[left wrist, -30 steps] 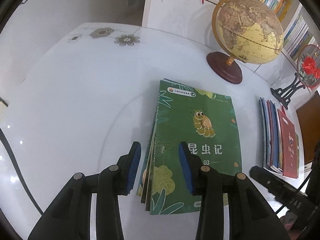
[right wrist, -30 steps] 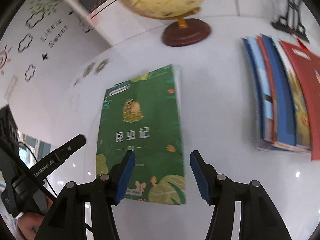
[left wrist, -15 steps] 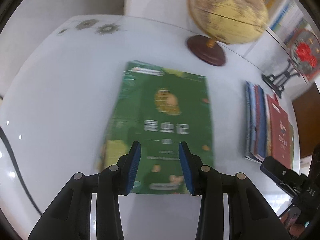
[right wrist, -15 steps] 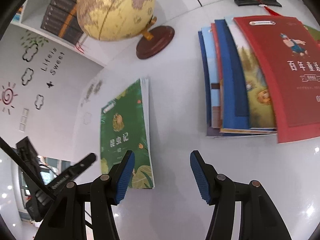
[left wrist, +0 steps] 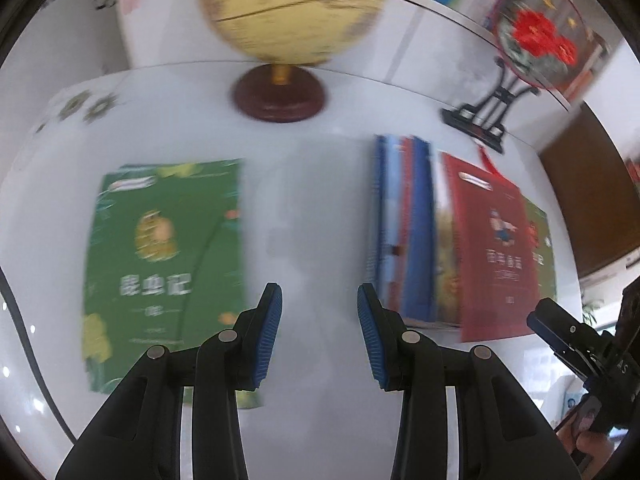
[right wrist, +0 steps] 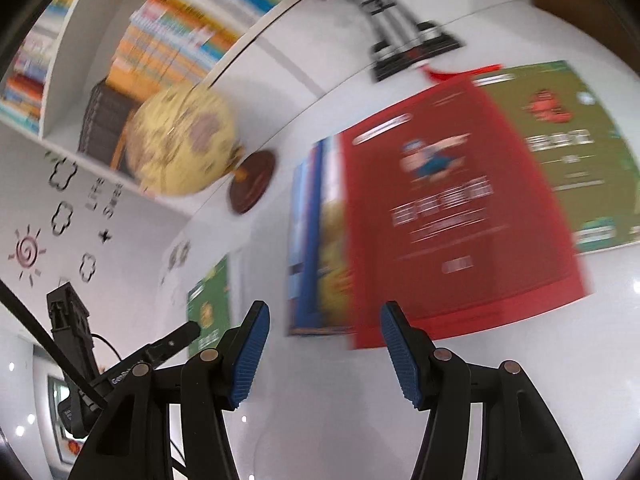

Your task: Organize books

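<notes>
**Books Laid Flat on a White Table, Both Grippers Empty**

White tabletop [left wrist: 312, 208] filled both views, glossy and blurred by camera motion.

Blue ribbed pads [left wrist: 269, 336] of the left gripper [left wrist: 319, 334] were seen spread apart, with nothing held between them and only bare table in the gap. Just to the left of those fingers, a green book [left wrist: 164, 256] was seen lying flat, cover up, its lower right corner hidden behind the left finger. To the right, a fanned pile of books [left wrist: 404, 232] was laid flat, blue spines at its left edge and a red book [left wrist: 494, 248] on top (an olive-green cover peeked out beyond the red one). The two lots of books were kept well apart by a strip of bare table.

Pads [right wrist: 400, 356] of the right gripper [right wrist: 322, 354] were likewise parted and empty, held above the table just short of the red book's [right wrist: 460, 216] near edge. Beside it, an olive-green book [right wrist: 568, 148] was partly overlapped by the red cover. The green book [right wrist: 210, 312] was glimpsed far to the left, near the other gripper's black body.

Further back, a yellow globe [left wrist: 292, 8] on a dark red base was stood on the table, and a round red-flowered ornament [left wrist: 538, 32] on a black stand was placed behind the pile. Shelves of books [right wrist: 168, 36] were seen against the wall.
</notes>
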`<state>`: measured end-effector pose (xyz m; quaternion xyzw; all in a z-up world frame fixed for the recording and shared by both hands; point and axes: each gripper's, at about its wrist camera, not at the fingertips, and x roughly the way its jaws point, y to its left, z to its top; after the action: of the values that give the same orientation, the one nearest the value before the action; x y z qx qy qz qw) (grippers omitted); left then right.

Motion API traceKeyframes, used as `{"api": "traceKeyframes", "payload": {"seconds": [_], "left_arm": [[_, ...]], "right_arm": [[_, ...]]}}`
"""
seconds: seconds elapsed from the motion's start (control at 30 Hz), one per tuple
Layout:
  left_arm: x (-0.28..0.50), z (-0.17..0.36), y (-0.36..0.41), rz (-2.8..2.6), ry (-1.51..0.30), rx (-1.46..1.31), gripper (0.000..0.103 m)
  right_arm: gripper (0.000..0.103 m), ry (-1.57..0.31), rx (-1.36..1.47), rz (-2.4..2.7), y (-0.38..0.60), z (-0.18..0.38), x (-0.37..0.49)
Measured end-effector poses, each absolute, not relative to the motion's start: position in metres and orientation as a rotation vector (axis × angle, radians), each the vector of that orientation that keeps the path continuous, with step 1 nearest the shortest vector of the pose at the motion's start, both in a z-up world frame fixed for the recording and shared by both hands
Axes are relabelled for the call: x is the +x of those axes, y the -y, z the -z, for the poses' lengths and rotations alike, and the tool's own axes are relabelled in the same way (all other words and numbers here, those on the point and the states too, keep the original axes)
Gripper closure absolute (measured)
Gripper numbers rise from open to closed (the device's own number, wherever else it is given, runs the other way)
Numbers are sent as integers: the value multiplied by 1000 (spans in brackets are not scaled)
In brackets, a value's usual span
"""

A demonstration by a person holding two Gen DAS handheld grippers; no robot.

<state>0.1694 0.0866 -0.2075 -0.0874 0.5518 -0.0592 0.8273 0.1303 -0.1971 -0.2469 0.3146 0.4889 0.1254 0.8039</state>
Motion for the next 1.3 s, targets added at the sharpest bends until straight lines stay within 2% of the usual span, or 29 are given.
{"api": "traceKeyframes", "payload": {"seconds": [0.47, 0.9, 1.0, 1.07, 1.13, 1.3], "left_arm": [[190, 224, 26, 293, -1173, -90, 67], [214, 258, 48, 352, -1166, -177, 67], [215, 259, 48, 374, -1146, -198, 62], [214, 260, 50, 402, -1129, -202, 51], [210, 261, 52, 429, -1107, -185, 47], [207, 263, 48, 458, -1068, -229, 47]], "right_arm": [[47, -981, 609, -218, 287, 249, 140], [47, -987, 591, -241, 308, 285, 168], [46, -991, 595, -257, 307, 292, 174], [46, -1000, 594, -257, 306, 297, 177], [46, -993, 612, -261, 308, 302, 178], [43, -994, 708, -294, 314, 316, 179]]}}
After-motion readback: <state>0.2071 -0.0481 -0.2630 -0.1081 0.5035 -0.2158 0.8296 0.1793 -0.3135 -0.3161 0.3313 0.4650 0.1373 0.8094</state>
